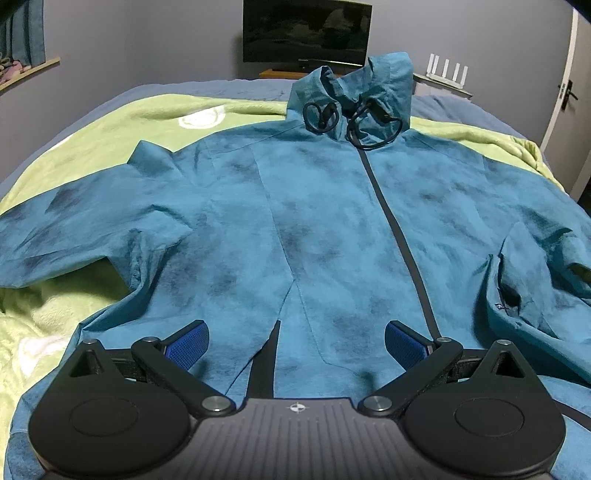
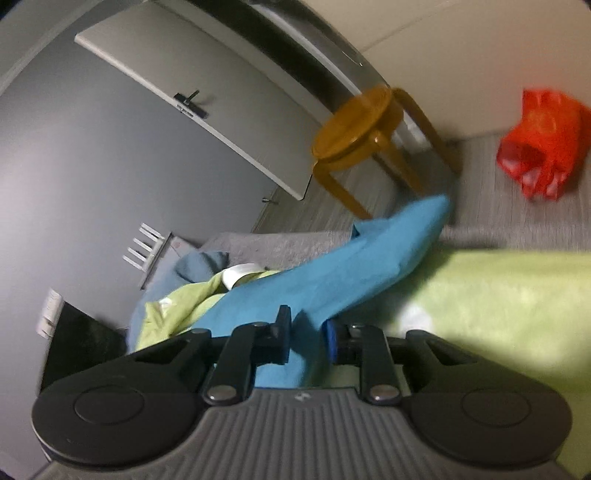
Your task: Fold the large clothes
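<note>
You are working over a bed laid with a green blanket (image 1: pixel 55 314), in a room with grey walls.

Left wrist view: at the bottom of the frame your left gripper (image 1: pixel 295 341) is standing wide open, blue pads spread apart and gripping nothing, poised above the lower hem of the blue jacket (image 1: pixel 295 221). The jacket is lying flat and face-up across the centre of the frame, its dark zipper (image 1: pixel 391 221) running up toward the collar, sleeves reaching to both frame edges. Black drawcords (image 1: pixel 351 122) are looping at the hood near top centre. A dark screen (image 1: pixel 306 31) is sitting against the far wall.

Right wrist view: at lower centre your right gripper (image 2: pixel 306 336) is pinching a fold of the jacket sleeve (image 2: pixel 351 266), jaws nearly closed on the fabric. The sleeve is stretching toward the upper right. Beyond it, a wooden stool (image 2: pixel 358 125) and a red bag (image 2: pixel 543 144) are sitting on the floor.
</note>
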`<state>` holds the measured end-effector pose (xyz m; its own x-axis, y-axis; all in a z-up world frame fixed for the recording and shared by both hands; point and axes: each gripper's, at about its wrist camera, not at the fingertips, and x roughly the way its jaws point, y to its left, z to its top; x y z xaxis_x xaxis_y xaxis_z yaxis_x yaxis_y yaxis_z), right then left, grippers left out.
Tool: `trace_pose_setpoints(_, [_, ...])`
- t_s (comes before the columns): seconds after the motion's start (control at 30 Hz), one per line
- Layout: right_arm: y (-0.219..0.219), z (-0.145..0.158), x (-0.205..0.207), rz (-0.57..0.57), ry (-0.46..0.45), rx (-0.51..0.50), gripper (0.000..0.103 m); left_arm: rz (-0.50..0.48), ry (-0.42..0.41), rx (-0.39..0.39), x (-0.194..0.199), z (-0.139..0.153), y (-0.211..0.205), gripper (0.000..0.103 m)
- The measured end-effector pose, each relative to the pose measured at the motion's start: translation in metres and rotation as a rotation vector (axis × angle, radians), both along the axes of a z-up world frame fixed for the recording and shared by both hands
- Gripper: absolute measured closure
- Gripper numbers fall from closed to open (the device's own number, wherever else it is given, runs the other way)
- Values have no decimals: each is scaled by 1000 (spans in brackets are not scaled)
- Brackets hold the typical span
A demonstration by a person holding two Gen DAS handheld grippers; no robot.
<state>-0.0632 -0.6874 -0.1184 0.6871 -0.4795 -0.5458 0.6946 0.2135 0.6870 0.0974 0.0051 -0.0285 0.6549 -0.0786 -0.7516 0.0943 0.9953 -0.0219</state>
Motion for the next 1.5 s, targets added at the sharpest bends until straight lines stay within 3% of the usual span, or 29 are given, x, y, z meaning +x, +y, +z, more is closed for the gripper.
trace_pose_setpoints(0.1, [-10, -5, 9, 15, -12, 75, 79, -7, 9, -6, 1, -2, 0, 1])
trace_pose_setpoints(0.13, [-10, 1, 12, 17, -29, 50, 79, -8, 12, -7, 1, -2, 1, 1])
trace_pose_setpoints(0.2, [-2, 25, 23, 60, -21, -60, 98, -8, 18, -11, 1, -4, 1, 2])
trace_pose_setpoints(0.37, [44, 112, 64, 219, -66, -338, 98, -20, 11, -24, 0, -4, 1, 4])
trace_pose_setpoints(0.57, [162, 227, 126, 547, -220, -683, 99, -23, -7, -56, -3, -2, 6, 5])
trace_pose_setpoints(0.73, [298, 266, 168, 866, -303, -856, 99, -19, -19, -85, -6, 0, 10, 5])
trace_pose_setpoints(0.9, [417, 233, 197, 1154, -242, -893, 99, -7, -14, -110, -7, -1, 16, 4])
trace_pose_setpoints(1.07, [473, 162, 201, 1327, -89, -693, 94, -1, 19, -124, -5, -5, 20, 3])
trace_pose_setpoints(1.13, [470, 141, 182, 1308, -67, -615, 86, -1, 28, -127, -4, -7, 21, 1])
trace_pose_setpoints(1.2, [440, 122, 164, 1254, -41, -552, 61, -7, 58, -133, 0, -10, 22, 1])
trace_pose_setpoints(1.33, [395, 90, 136, 1139, 5, -461, 53, -75, 172, -158, 16, -10, 14, 4])
trace_pose_setpoints(1.4, [372, 81, 130, 1063, 31, -401, 45, -122, 147, -122, 25, 1, -1, 4])
trace_pose_setpoints(1.5, [347, 63, 117, 965, 27, -300, 45, -179, 46, -25, 40, 18, -33, 4])
